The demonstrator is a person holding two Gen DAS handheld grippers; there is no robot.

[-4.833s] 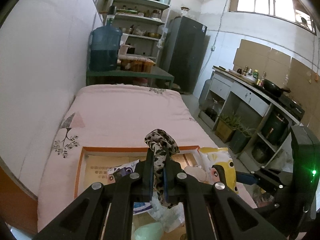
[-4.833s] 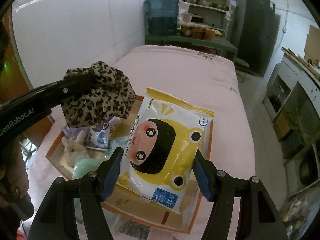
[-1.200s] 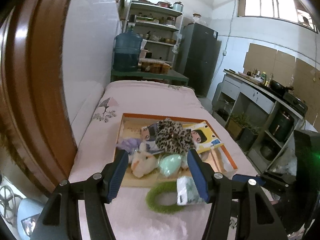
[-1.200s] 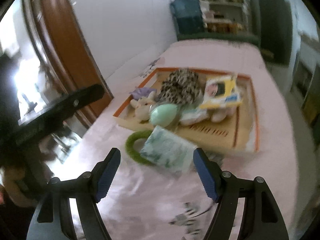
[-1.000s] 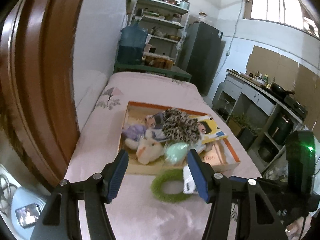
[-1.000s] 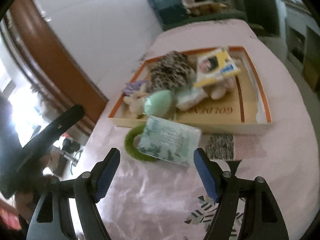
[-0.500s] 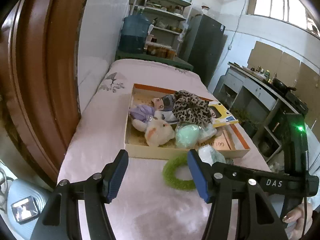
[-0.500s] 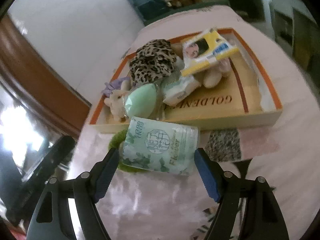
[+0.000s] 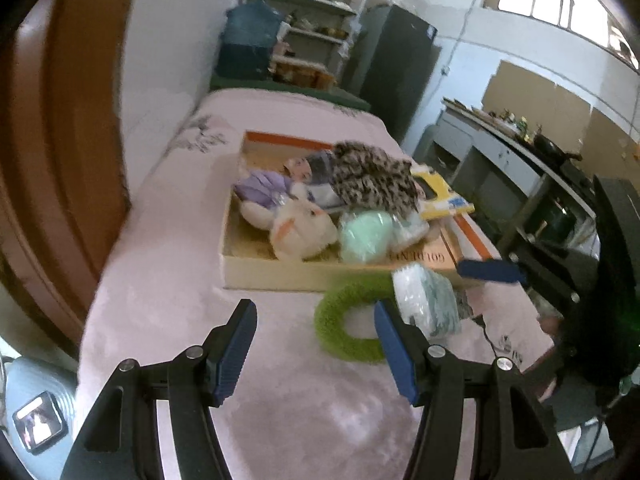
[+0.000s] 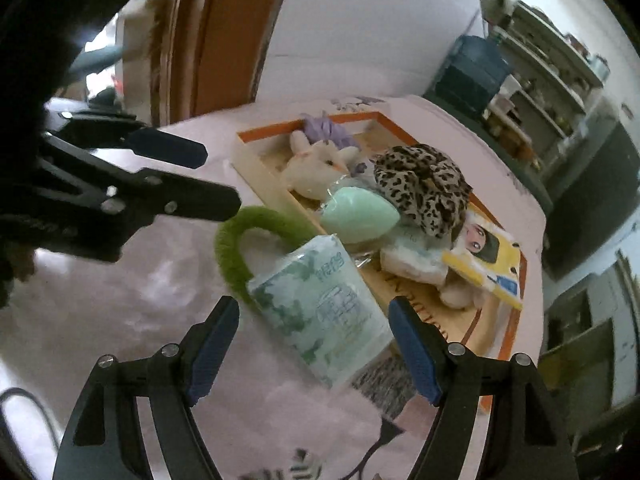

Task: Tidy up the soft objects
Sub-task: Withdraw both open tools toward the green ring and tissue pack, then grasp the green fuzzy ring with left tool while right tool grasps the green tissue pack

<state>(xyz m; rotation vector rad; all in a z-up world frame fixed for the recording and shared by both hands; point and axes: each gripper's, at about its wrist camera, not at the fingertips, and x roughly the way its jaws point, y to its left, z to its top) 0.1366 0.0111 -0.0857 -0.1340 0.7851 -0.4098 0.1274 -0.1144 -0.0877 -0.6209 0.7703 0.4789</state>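
Note:
A shallow orange-rimmed cardboard tray (image 9: 280, 276) (image 10: 256, 164) on the pink bed holds a leopard-print scrunchie (image 9: 372, 180) (image 10: 424, 188), a white plush rabbit (image 9: 300, 228) (image 10: 316, 168), a mint green sponge (image 9: 364, 236) (image 10: 360, 216) and a yellow packet (image 9: 440, 196) (image 10: 492, 264). In front of the tray lie a green fuzzy ring (image 9: 344, 328) (image 10: 248, 236) and a mint tissue pack (image 9: 428, 304) (image 10: 324, 312). My left gripper (image 9: 316, 348) is open and empty just short of the ring. My right gripper (image 10: 312, 348) is open, with its fingers on either side of the tissue pack.
A brown wooden door frame (image 9: 72, 120) stands at the left of the bed. A blue water jug (image 9: 248, 44) and shelves stand past the bed's far end. A kitchen counter (image 9: 512, 148) runs along the right. The pink bed cover (image 9: 180, 320) lies bare near me.
Both grippers let go of the scrunchie and the yellow packet, which now lie in the tray, and pulled back. Lately the right gripper has closed in on the tissue pack.

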